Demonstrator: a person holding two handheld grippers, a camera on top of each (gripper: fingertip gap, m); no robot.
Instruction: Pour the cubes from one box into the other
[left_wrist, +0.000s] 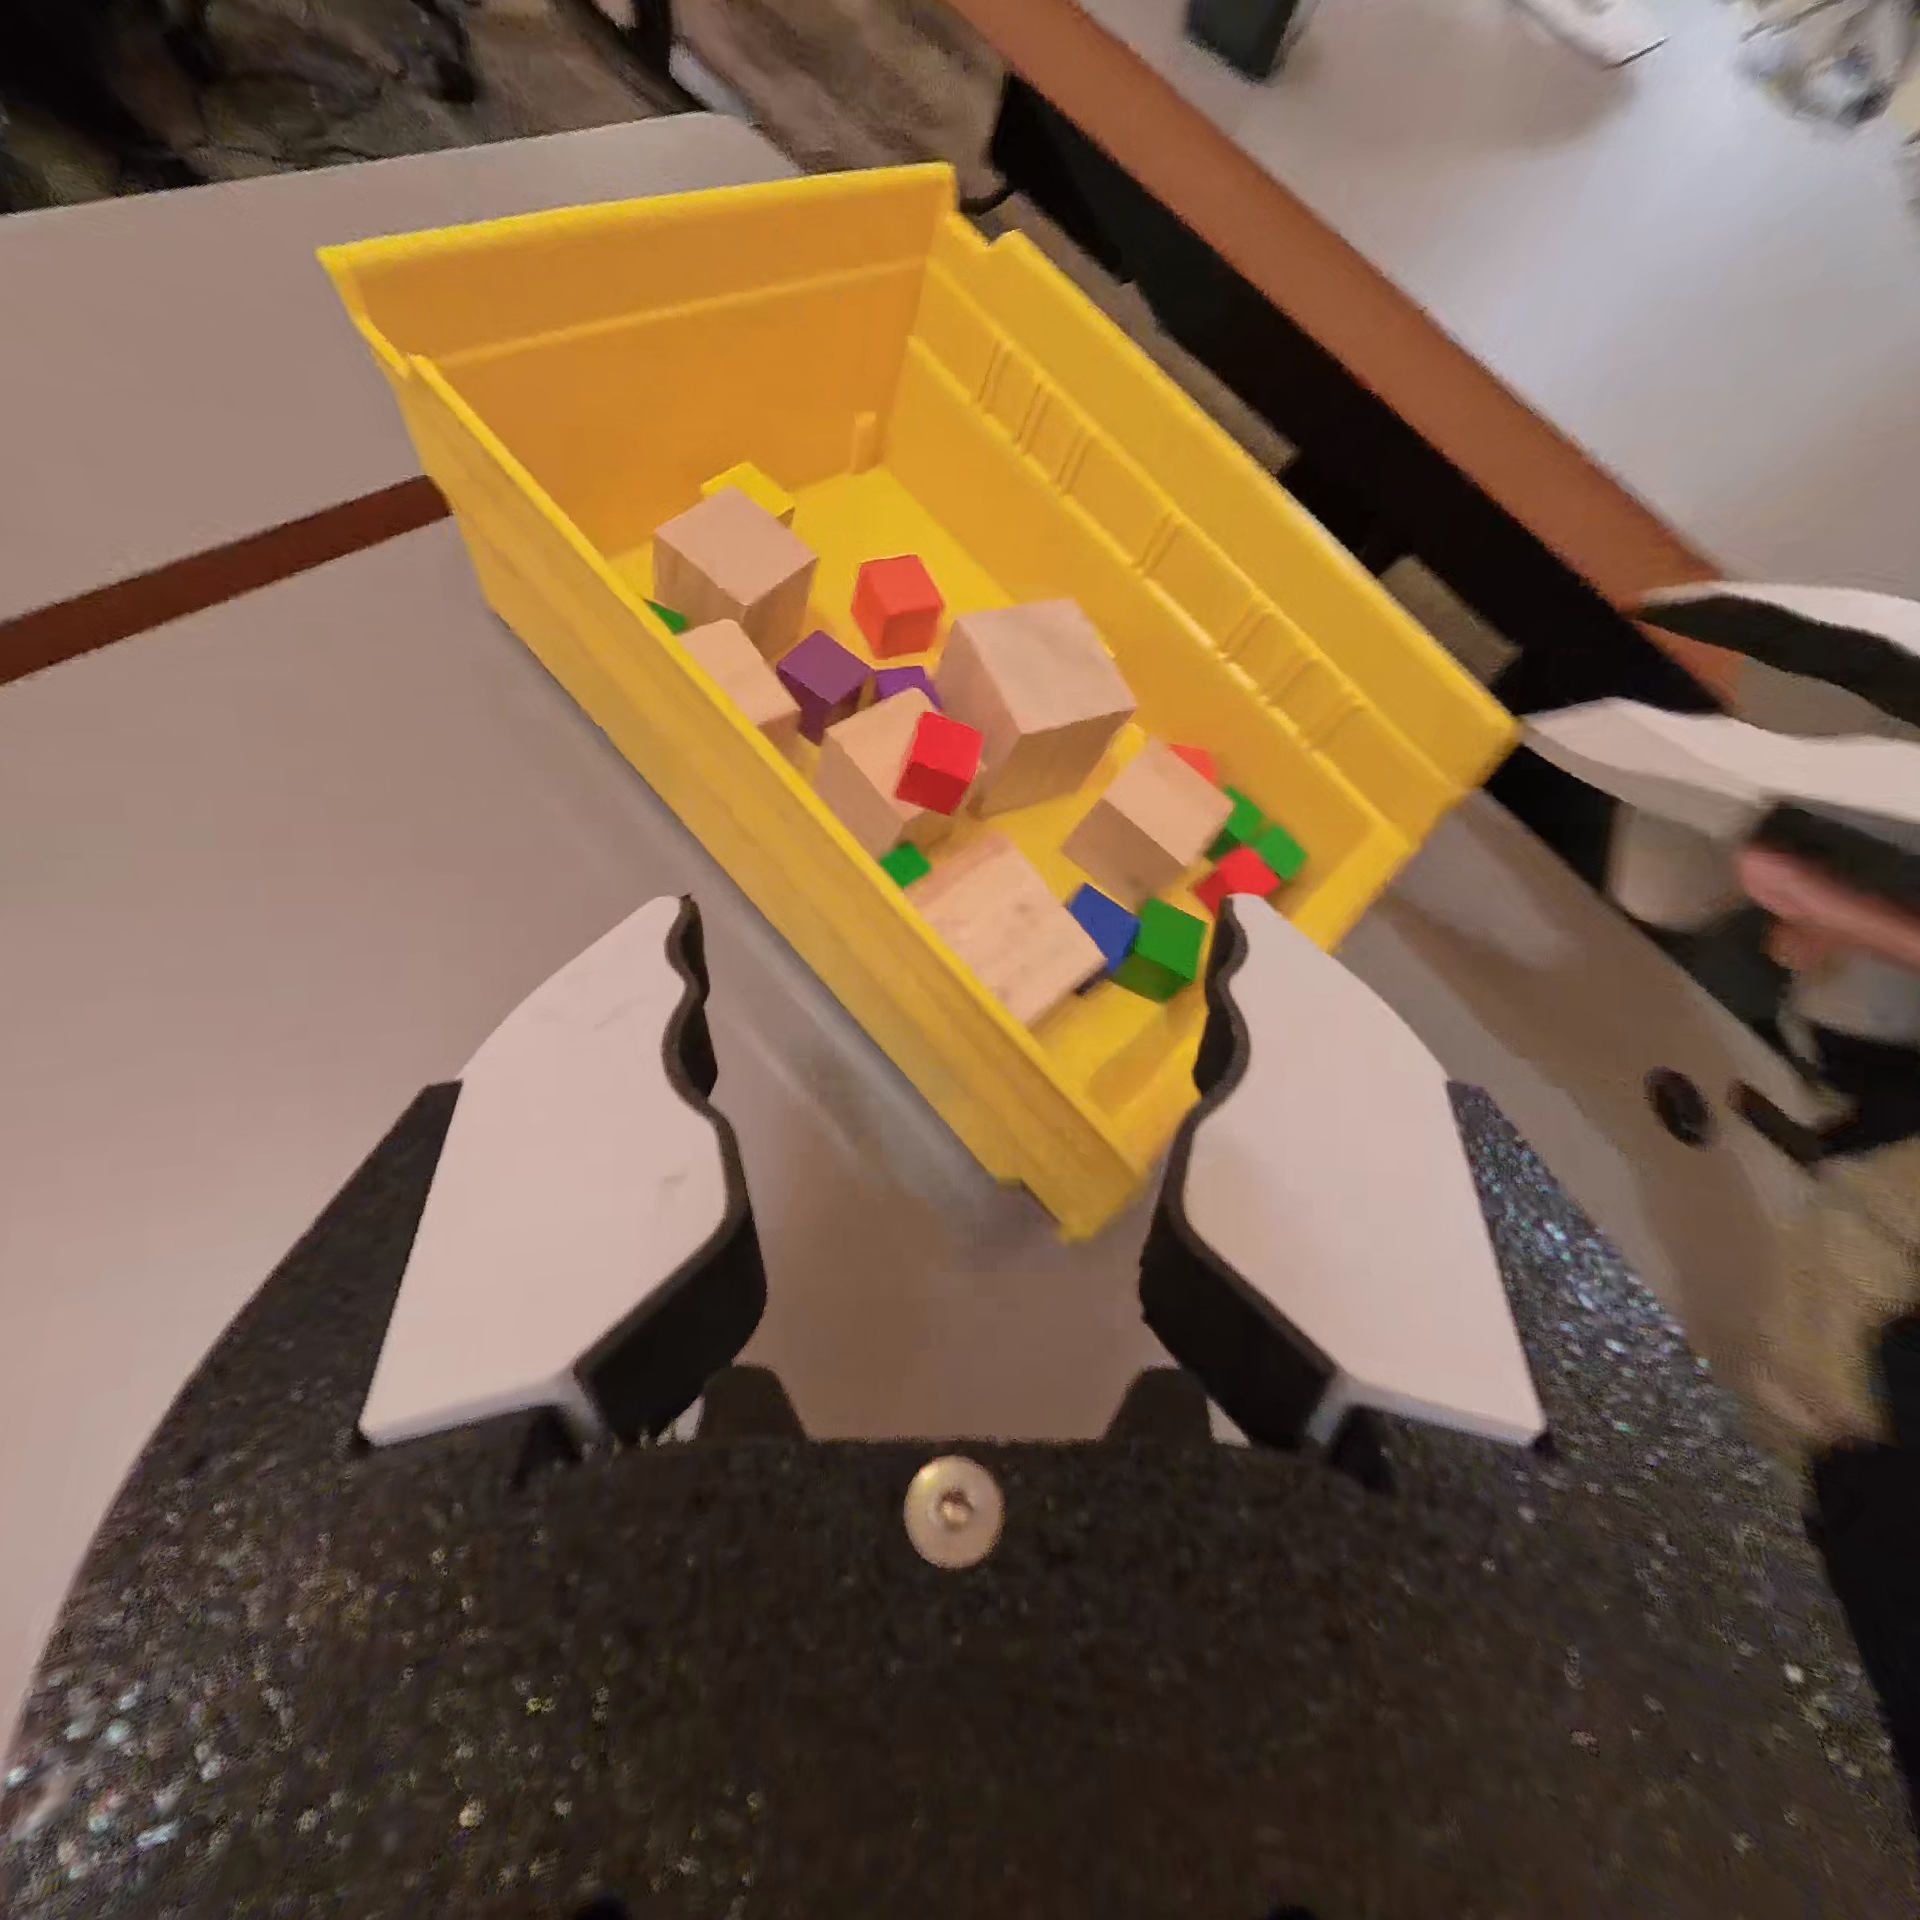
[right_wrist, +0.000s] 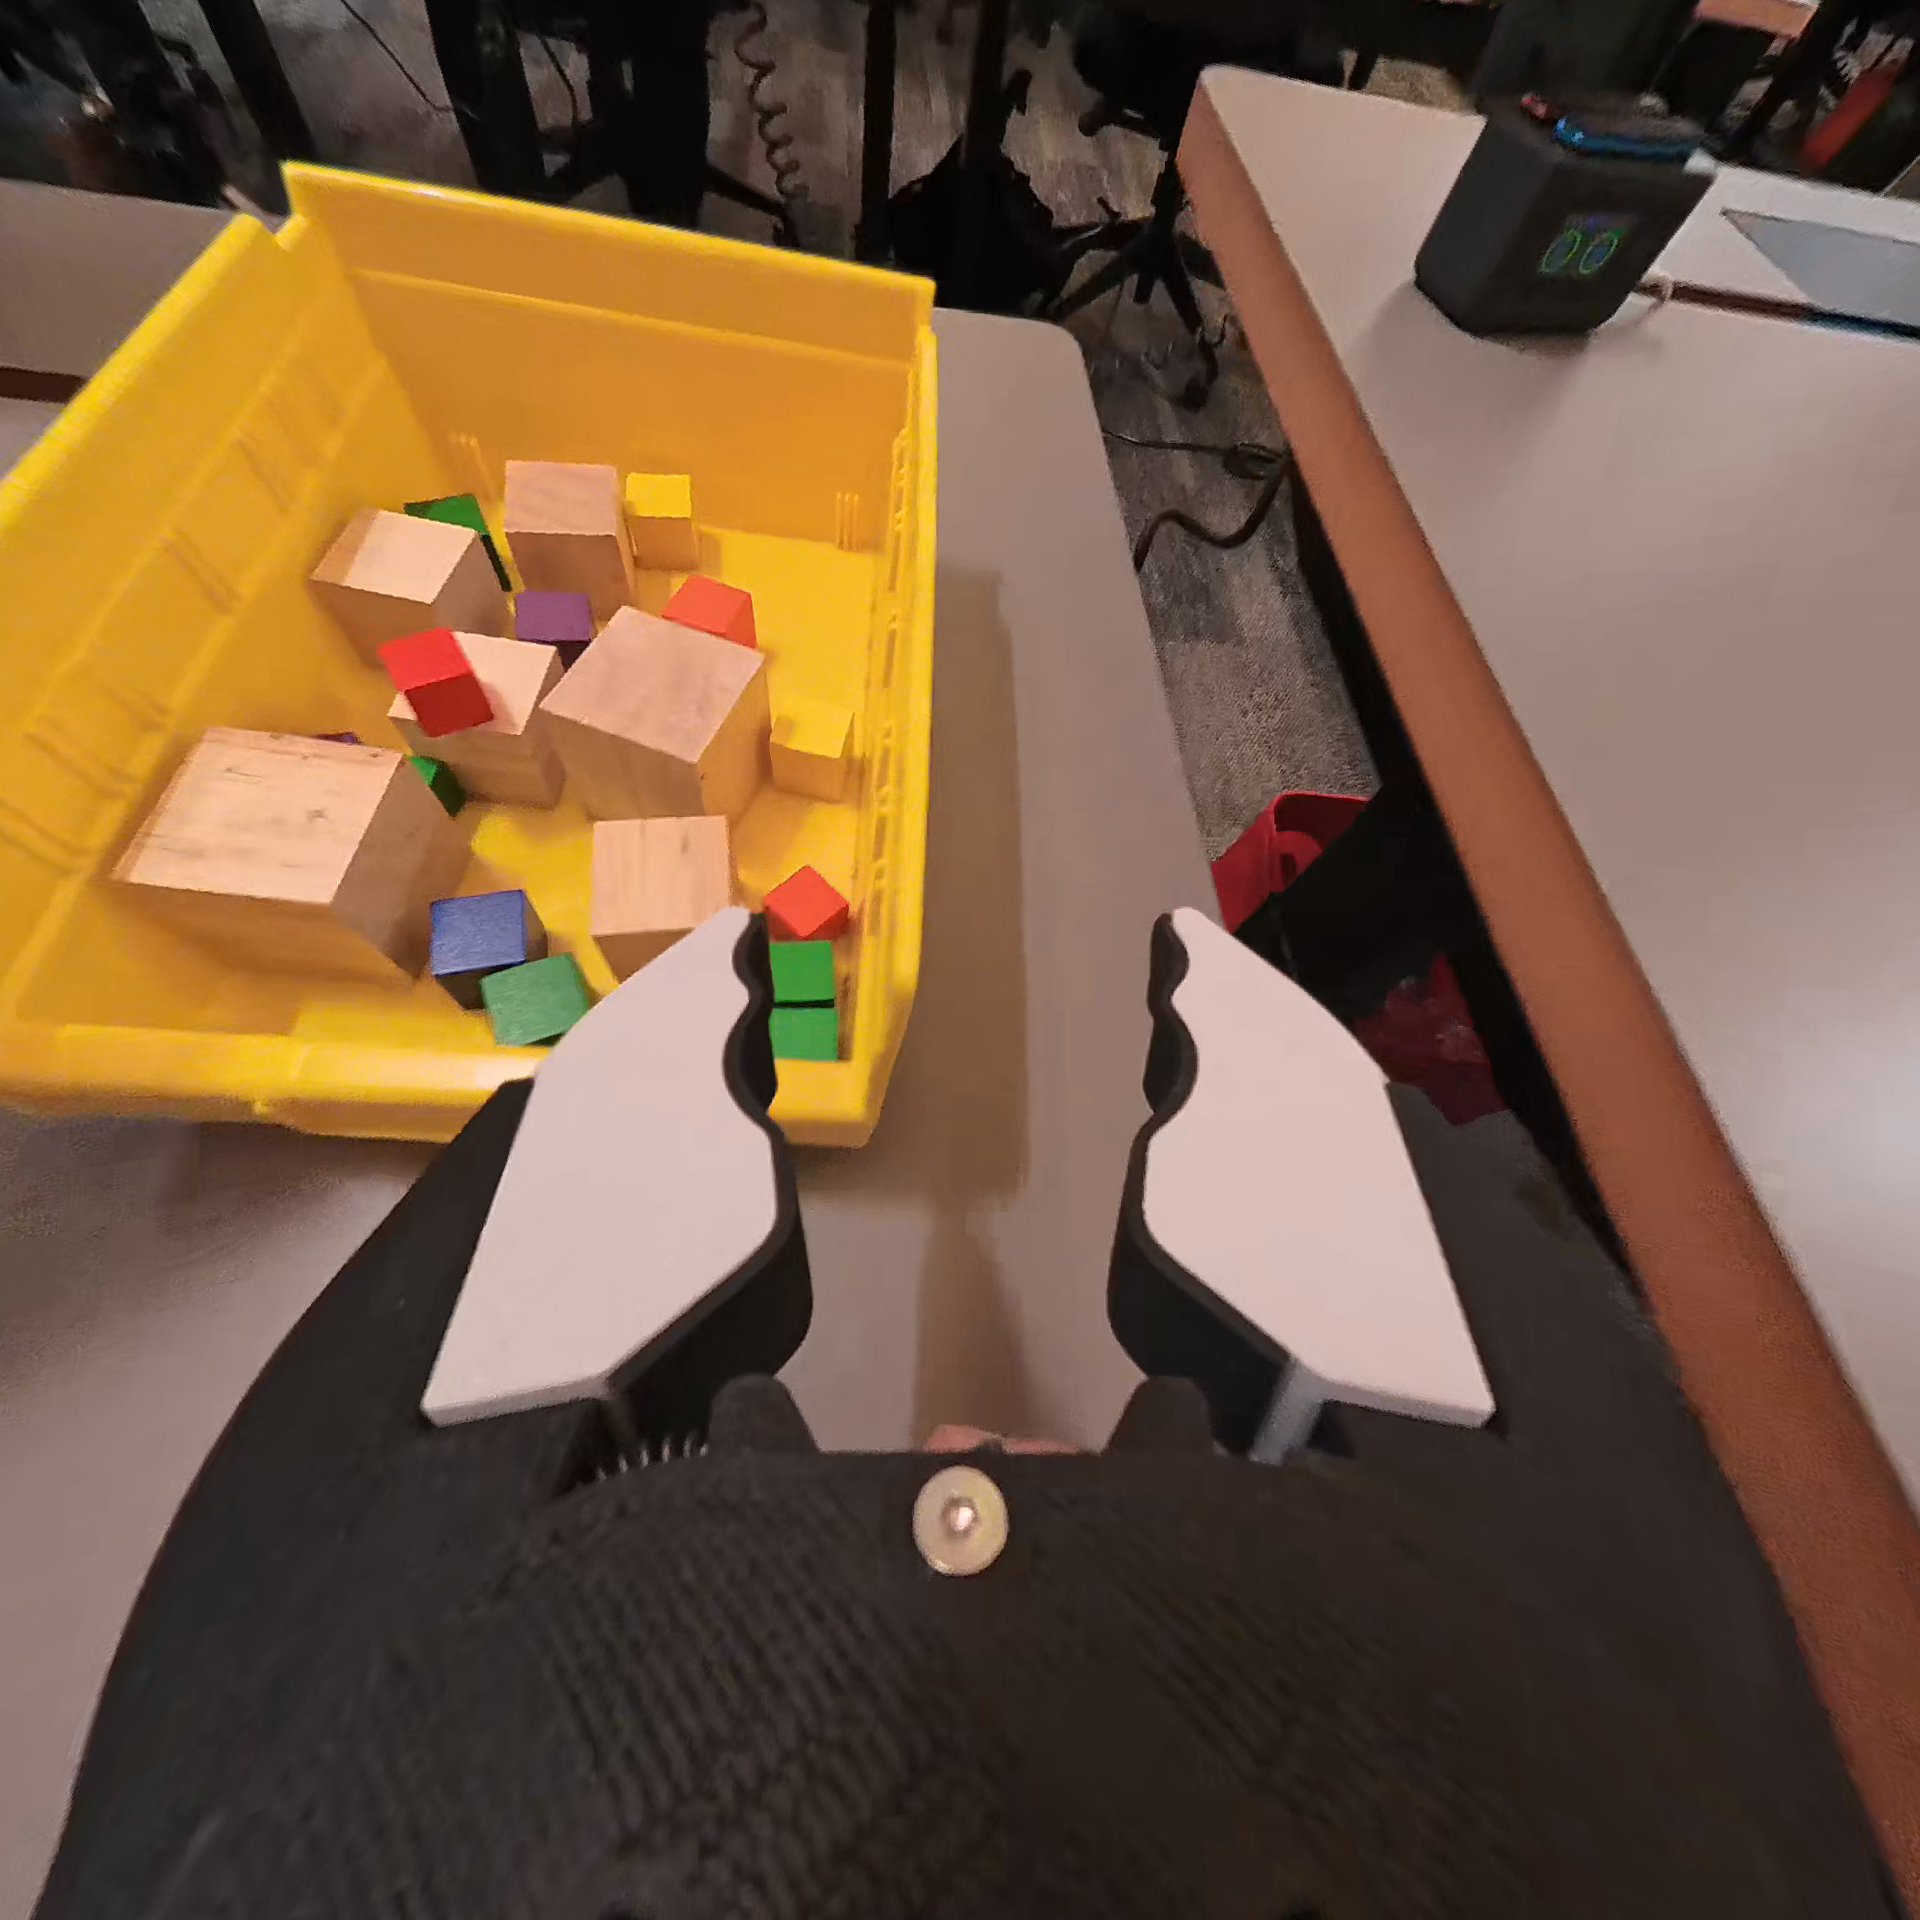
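Your left gripper (left_wrist: 956, 925) has its jaws spread wide and grips nothing; the yellow box (left_wrist: 665, 301) fills the centre of the left wrist view, its near corner between your fingertips. The cubes (left_wrist: 1034, 707), large plain wooden ones and small coloured ones, lie scattered on its floor. Your right gripper (right_wrist: 956, 935) is likewise wide apart and empty, at lower centre of its view over the grey table (right_wrist: 997, 727). There the yellow box (right_wrist: 623, 281) sits at upper left, the left fingertip overlapping its near right corner.
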